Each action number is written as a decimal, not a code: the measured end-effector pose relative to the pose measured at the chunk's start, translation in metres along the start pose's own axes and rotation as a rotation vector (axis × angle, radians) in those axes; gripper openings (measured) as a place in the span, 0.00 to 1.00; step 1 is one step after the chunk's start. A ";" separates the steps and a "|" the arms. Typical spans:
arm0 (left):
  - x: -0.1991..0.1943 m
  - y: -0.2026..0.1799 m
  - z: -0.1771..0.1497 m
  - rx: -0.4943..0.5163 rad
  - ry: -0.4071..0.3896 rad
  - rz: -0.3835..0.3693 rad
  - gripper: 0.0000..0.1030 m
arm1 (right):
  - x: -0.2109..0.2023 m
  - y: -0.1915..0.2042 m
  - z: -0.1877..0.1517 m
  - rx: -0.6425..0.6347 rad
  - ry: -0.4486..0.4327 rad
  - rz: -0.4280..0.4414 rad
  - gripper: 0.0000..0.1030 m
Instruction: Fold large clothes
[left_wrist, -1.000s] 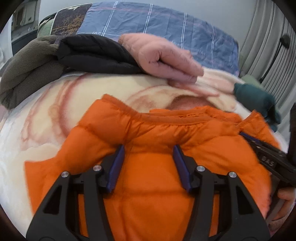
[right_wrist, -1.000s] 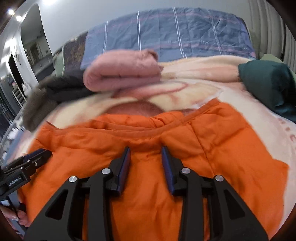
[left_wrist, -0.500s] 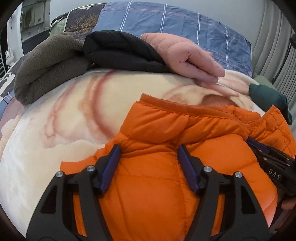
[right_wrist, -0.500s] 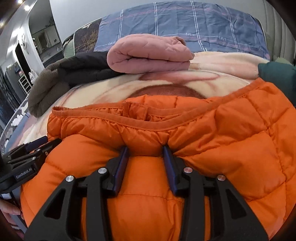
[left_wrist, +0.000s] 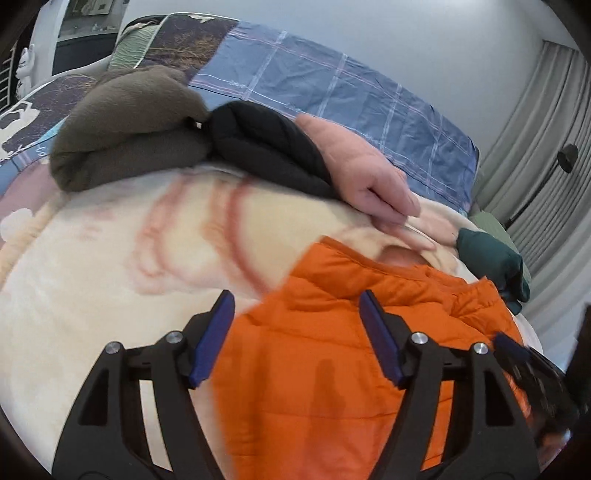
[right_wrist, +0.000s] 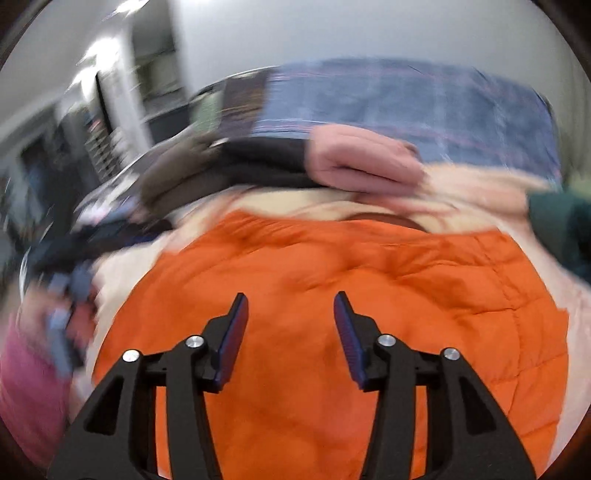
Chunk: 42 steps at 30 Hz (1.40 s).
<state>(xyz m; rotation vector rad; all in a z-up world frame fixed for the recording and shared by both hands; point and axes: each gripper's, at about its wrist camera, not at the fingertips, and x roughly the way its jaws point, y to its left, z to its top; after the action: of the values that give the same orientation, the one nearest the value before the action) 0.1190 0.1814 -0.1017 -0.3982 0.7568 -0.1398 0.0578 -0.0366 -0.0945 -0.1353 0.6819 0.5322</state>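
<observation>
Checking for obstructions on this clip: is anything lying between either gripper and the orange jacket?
Nothing visible does. The orange jacket lies bare on the blanket just beyond the left gripper and right gripper; both are open, having just widened.

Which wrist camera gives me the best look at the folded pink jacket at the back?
The left wrist view: the pink jacket is sharp, lapping over the black jacket. The right wrist view shows the pink jacket too, but smeared by motion blur.
</observation>
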 end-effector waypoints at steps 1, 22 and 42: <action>0.000 0.004 0.000 -0.012 0.011 -0.006 0.70 | -0.001 0.016 -0.005 -0.061 0.005 0.017 0.56; 0.062 0.032 -0.019 -0.056 0.284 -0.241 0.80 | 0.037 0.176 -0.076 -0.669 0.083 -0.012 0.63; 0.001 -0.028 0.035 -0.001 0.111 -0.476 0.18 | -0.033 0.087 0.004 -0.077 -0.171 0.264 0.10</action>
<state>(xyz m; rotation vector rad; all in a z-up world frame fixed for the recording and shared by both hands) 0.1443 0.1658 -0.0676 -0.5701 0.7604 -0.6121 -0.0063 0.0253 -0.0660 -0.0708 0.5147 0.8145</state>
